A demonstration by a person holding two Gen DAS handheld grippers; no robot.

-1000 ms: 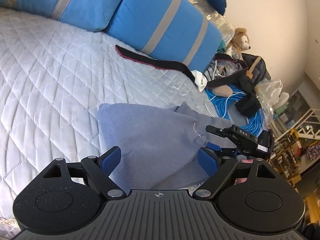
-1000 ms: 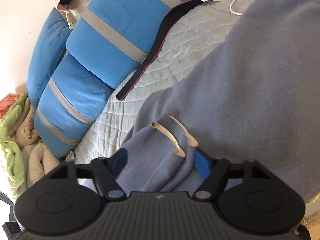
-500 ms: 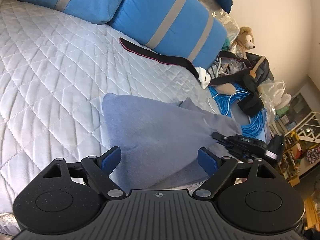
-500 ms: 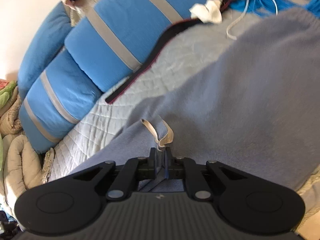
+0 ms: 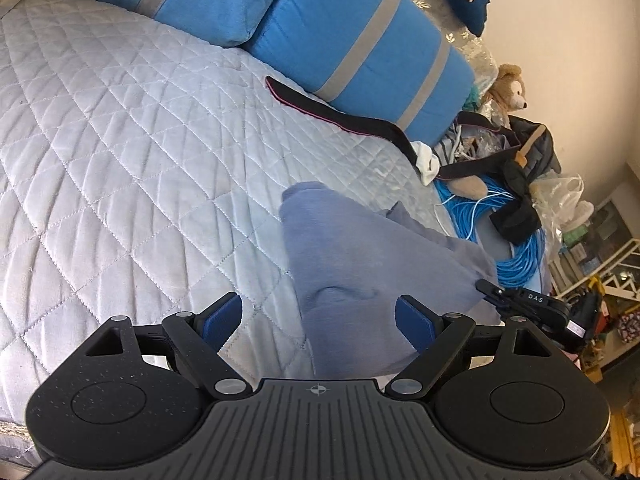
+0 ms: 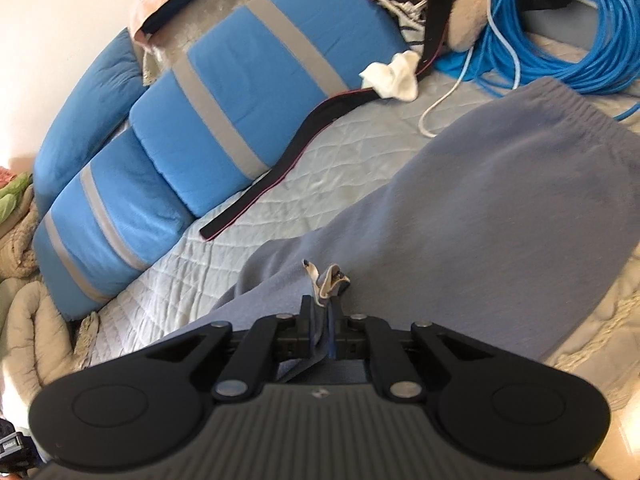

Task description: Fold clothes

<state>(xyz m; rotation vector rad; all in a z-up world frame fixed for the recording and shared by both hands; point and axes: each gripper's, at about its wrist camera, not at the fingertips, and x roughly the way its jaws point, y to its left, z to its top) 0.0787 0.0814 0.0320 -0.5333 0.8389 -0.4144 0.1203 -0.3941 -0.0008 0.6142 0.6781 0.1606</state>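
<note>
Grey-blue sweatpants (image 5: 360, 264) lie on a quilted pale bedspread (image 5: 120, 140). My left gripper (image 5: 318, 316) is open just above the garment's near part, holding nothing. In the right wrist view the sweatpants (image 6: 500, 208) stretch away to an elastic waistband at the upper right. My right gripper (image 6: 320, 320) is shut on a fold of the fabric beside two cream drawstring ends (image 6: 326, 280). The right gripper also shows at the right edge of the left wrist view (image 5: 532, 308).
Blue cushions with grey stripes (image 5: 360, 40) line the back of the bed. A black strap (image 5: 340, 116), a white sock (image 6: 392, 76), a coil of blue cable (image 6: 560, 40), a teddy bear (image 5: 506, 88) and dark bags lie to the right.
My right gripper closed on the fabric by the drawstrings and has pulled it back. The left gripper stayed open and shifted left, so the sweatpants now sit right of centre.
</note>
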